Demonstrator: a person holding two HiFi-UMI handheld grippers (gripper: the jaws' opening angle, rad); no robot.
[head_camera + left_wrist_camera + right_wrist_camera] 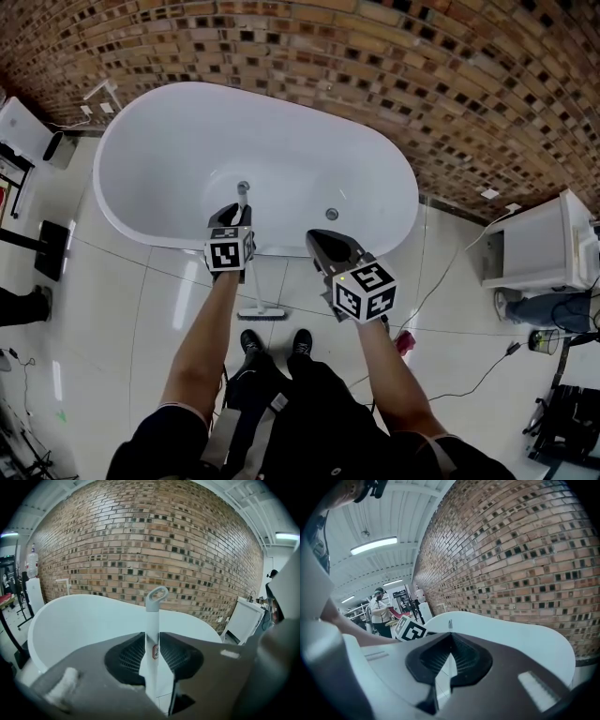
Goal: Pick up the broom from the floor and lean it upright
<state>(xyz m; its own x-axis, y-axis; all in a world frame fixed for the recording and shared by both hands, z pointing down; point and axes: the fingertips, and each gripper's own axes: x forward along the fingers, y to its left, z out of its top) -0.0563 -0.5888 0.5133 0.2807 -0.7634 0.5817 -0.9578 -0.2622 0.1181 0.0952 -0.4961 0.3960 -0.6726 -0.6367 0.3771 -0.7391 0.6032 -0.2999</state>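
Observation:
The broom stands nearly upright against the front of the white bathtub (pixel 122 169). Its head (pixel 261 313) rests on the floor tiles and its grey loop end (pixel 244 189) rises over the tub rim. My left gripper (pixel 232 217) is shut on the white handle (pixel 152 634) a little below the loop (pixel 156 595). My right gripper (pixel 323 239) hangs beside it to the right, apart from the broom. Its jaws (pixel 449 637) meet at the tips with nothing between them. In the right gripper view the marker cube (pixel 410 631) of the left gripper shows at the left.
A brick wall (pixel 394 56) runs behind the tub. At the right stands a white cabinet (pixel 539 244), with cables (pixel 450 375) across the floor. A black stand (pixel 52 248) is at the left. Another person (pixel 379 611) stands far off. My shoes (pixel 272 342) are just behind the broom head.

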